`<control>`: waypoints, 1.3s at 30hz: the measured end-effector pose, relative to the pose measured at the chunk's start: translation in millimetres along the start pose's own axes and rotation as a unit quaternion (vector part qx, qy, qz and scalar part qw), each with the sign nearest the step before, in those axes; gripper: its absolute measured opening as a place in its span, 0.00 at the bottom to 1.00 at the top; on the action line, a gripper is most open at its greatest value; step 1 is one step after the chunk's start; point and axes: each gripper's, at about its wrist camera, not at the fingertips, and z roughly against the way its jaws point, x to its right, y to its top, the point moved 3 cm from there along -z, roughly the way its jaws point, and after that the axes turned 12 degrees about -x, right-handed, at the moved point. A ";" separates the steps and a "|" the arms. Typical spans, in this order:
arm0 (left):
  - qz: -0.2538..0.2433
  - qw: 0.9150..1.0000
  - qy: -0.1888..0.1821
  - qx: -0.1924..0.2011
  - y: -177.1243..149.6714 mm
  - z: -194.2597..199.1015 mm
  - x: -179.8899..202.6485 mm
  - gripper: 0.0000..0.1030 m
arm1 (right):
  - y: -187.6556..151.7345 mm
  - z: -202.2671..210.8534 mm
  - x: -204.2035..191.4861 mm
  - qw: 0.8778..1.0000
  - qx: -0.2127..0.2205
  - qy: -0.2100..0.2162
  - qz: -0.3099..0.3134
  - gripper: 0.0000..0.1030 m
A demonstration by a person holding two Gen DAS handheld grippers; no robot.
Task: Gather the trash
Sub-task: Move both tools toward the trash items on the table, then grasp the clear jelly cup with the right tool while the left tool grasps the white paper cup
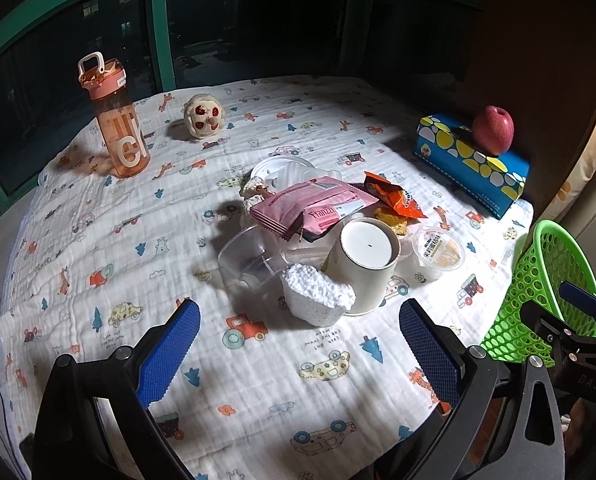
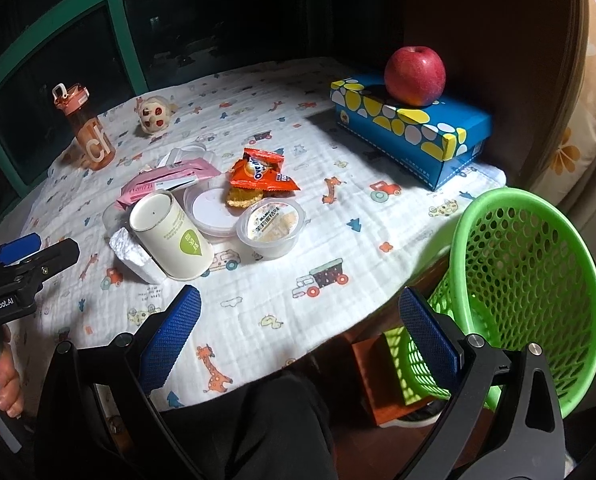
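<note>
Trash is sitting in a pile in the middle of the table cloth [image 1: 98,240], and I am not touching any of it. My left gripper [image 1: 298,356] is hanging over the cloth with its jaws spread wide, and nothing is between its blue pads [image 1: 170,352]. Just past them, a white foam chunk [image 1: 317,296] is leaning against a tipped-over paper cup [image 1: 367,264]. A clear plastic cup [image 1: 246,260] is lying beside the foam. Behind them, a pink wrapper [image 1: 313,204] is lying on top of the pile, with an orange snack bag [image 1: 393,196] next to it. A small pudding cup [image 1: 439,252] is sitting to the right of the paper cup. My right gripper [image 2: 298,336] is wide open too and is holding nothing. It is hanging over the near edge of the table, with one pad in front of the green basket [image 2: 529,288]. The basket is tilting toward me, off the table's right side. Far back, an apple [image 2: 415,76] is resting on a blue box [image 2: 417,136], well away from the pile.
</note>
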 end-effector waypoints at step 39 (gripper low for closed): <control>-0.008 1.000 -0.001 -0.024 32.2 -36.7 -13.9 0.94 | 52.2 -86.4 -14.5 0.997 -0.049 0.019 0.049 0.94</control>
